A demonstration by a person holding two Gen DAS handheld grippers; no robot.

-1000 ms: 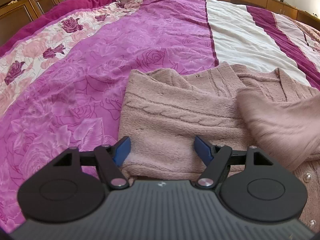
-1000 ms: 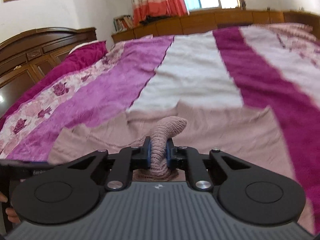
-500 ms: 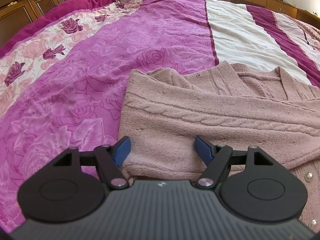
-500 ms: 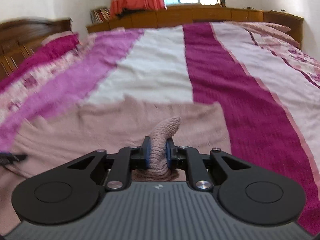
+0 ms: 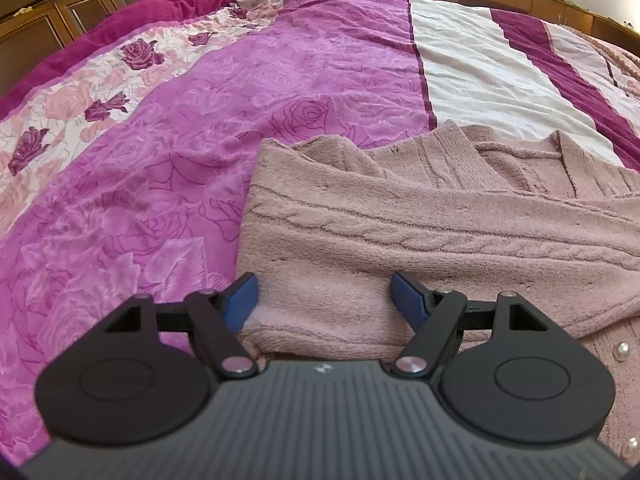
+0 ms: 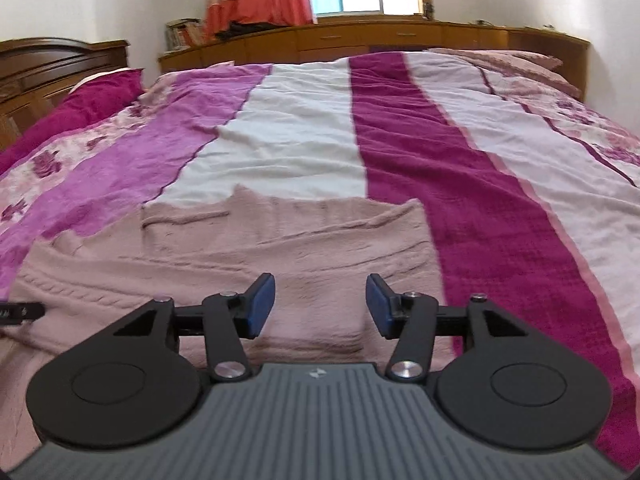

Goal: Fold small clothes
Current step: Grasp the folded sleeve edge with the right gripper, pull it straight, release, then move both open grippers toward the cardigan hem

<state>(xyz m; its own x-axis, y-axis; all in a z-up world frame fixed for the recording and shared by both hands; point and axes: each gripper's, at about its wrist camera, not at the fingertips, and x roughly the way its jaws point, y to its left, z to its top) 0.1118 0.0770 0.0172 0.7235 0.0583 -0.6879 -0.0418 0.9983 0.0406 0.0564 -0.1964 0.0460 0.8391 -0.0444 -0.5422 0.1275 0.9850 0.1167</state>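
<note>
A dusty-pink knitted cardigan [image 5: 400, 232] lies flat on the bed, its sleeve [image 5: 500, 240] folded across the body from the right. Pearl buttons [image 5: 622, 351] show at its lower right edge. My left gripper [image 5: 324, 300] hovers open over the cardigan's near left corner, with fabric beneath the blue pads but not pinched. In the right wrist view the same cardigan [image 6: 248, 256] spreads below my right gripper [image 6: 320, 304], whose jaws are opening with nothing between them. The tip of the left gripper [image 6: 20, 312] peeks in at the left edge.
The bedspread [image 5: 200, 128] has magenta rose, white and dark crimson stripes [image 6: 460, 200]. A dark wooden headboard [image 6: 52, 64] stands at the left and a long wooden cabinet [image 6: 360, 40] runs under the window. A pink pillow [image 6: 504, 60] lies far right.
My right gripper let go of the cardigan sleeve it pinched; the sleeve now lies flat across the body. The right gripper sank a little. The left gripper kept still.
</note>
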